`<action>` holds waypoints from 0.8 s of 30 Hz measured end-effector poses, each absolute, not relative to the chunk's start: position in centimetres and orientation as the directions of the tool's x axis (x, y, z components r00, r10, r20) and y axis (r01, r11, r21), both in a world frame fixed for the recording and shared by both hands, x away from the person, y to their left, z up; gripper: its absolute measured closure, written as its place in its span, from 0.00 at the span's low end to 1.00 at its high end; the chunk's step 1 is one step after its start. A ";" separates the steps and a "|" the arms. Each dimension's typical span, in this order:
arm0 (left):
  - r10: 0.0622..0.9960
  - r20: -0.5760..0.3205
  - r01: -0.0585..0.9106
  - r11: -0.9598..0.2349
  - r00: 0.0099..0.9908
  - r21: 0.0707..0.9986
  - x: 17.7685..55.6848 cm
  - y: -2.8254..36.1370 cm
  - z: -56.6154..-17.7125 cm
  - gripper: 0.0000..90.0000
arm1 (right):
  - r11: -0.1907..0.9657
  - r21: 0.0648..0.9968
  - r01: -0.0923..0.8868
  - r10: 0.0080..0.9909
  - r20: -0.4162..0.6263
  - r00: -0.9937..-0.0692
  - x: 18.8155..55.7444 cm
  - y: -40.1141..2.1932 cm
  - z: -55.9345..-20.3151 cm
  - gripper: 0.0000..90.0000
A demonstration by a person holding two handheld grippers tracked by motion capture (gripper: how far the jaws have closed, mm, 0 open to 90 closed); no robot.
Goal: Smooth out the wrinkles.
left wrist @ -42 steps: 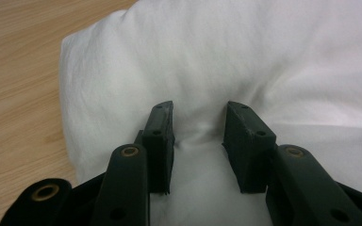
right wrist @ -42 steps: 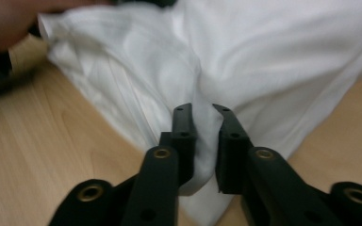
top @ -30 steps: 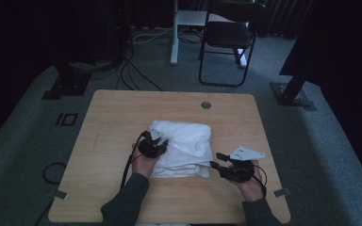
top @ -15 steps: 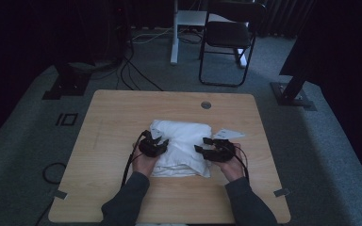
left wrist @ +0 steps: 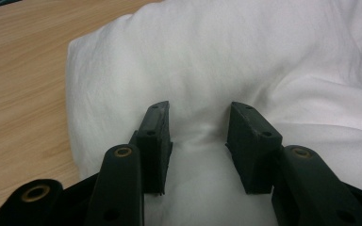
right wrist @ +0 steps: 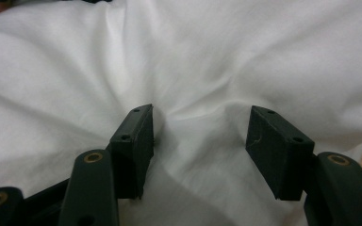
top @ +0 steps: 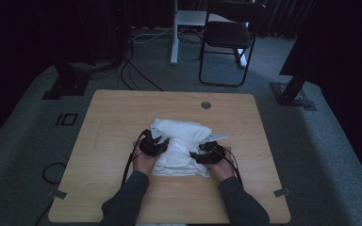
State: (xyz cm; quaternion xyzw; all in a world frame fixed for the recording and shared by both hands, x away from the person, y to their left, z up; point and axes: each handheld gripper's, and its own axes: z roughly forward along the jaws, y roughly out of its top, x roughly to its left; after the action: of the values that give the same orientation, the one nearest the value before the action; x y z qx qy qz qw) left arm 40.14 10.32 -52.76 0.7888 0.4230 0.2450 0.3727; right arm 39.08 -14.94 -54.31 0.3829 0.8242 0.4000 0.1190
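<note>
With both grippers pressed into it, a folded white cloth (top: 181, 143) is being worked at the middle of the wooden counter (top: 113, 122), a little nearer the person's edge than the far one. The left gripper (top: 156, 145) is set on the cloth's left side, the hand (top: 143, 162) behind it resting on the near-left corner, most likely to keep the bundle pinned. Seen through the left gripper view, its jaws stand moderately apart with a soft ridge of cloth (left wrist: 202, 132) bulging up between them; the pads sit beside the fabric rather than clamping it, so nothing is judged to be held there, and those jaws have just been opening a touch. Over on the other side, the right gripper (top: 202, 156) is laid on the cloth's near-right part, pointing inward toward its partner. In the right gripper view its jaws are spread wider, and they have just been opening, with a puckered crease of cloth (right wrist: 202, 117) running between them but not pinched. That wide stance is read as preparation for a bite on a fold. Creases are seen radiating from each gripper, which suggests the fabric is being pushed down and gathered. A small flap (top: 217, 137) is left sticking out at the right edge, so the fold is judged unfinished. A round hole (top: 206, 105) in the counter lies well beyond the cloth.
</note>
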 end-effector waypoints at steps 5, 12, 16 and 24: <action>0.858 0.061 0.479 -0.342 0.509 0.808 39.9 10.5 -51.8 0.64 | 0.382 0.743 0.550 0.733 0.119 -0.670 39.9 -14.5 -54.7 0.46; 0.814 0.024 0.398 -0.309 0.581 0.863 36.0 9.8 -49.4 0.65 | 0.361 0.749 0.556 0.734 0.139 -0.664 40.2 -14.6 -54.9 0.44; 0.774 0.014 0.385 -0.331 0.634 0.861 33.6 9.0 -50.1 0.66 | 0.359 0.751 0.554 0.737 0.137 -0.662 40.4 -14.6 -55.0 0.44; 0.759 0.040 0.410 -0.394 0.650 0.822 32.3 8.2 -53.0 0.67 | 0.349 0.756 0.553 0.749 0.129 -0.650 41.2 -14.2 -55.0 0.45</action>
State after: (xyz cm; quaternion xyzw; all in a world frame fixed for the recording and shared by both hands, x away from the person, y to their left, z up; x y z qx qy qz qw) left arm 32.25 8.15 -53.04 0.8080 0.3619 0.2103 0.4147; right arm 41.25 -14.20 -55.02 0.4006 0.8125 0.4059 0.1207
